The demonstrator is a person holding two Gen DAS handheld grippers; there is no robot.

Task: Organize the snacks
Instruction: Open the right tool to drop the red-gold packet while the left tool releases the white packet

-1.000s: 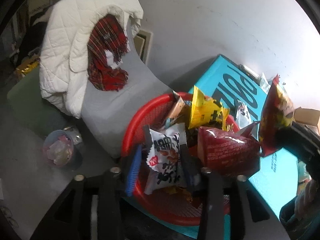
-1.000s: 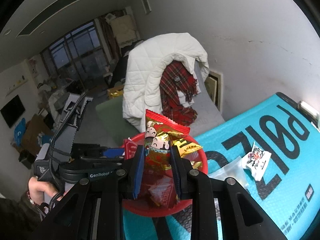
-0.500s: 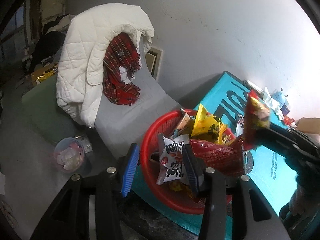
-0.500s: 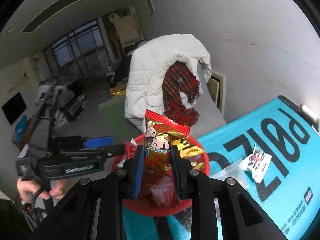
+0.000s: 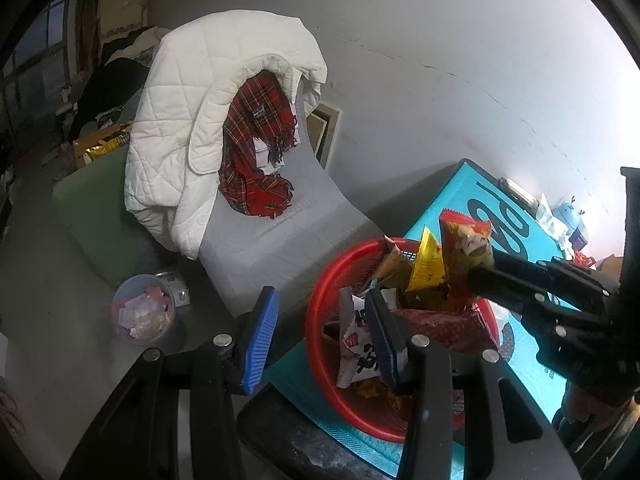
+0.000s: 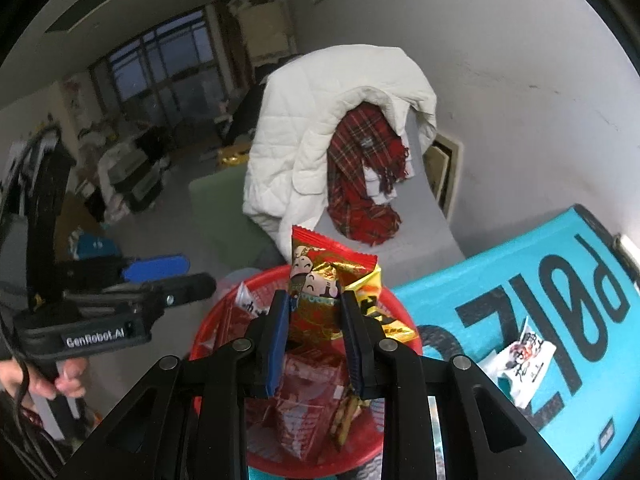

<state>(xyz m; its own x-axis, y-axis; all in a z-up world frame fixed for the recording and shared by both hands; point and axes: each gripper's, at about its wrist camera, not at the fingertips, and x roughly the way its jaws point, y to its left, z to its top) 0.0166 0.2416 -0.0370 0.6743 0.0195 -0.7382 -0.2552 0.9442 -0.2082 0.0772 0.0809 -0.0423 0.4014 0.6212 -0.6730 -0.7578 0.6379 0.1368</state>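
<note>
A red and gold snack packet (image 6: 316, 300) is held upright by the right tongs (image 6: 314, 320) above the red basket (image 6: 396, 312) of snacks, which stands on the teal mat (image 6: 560, 320). The left tongs (image 5: 320, 336) are held narrowly apart, empty, at the basket's rim.

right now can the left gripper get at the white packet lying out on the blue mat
Probably not directly. The left gripper is open and empty, but the red basket and the right gripper, shut on a red snack packet, sit between it and the white packet.

Red basket (image 6: 404, 312), tartan scarf (image 6: 360, 176)
</note>
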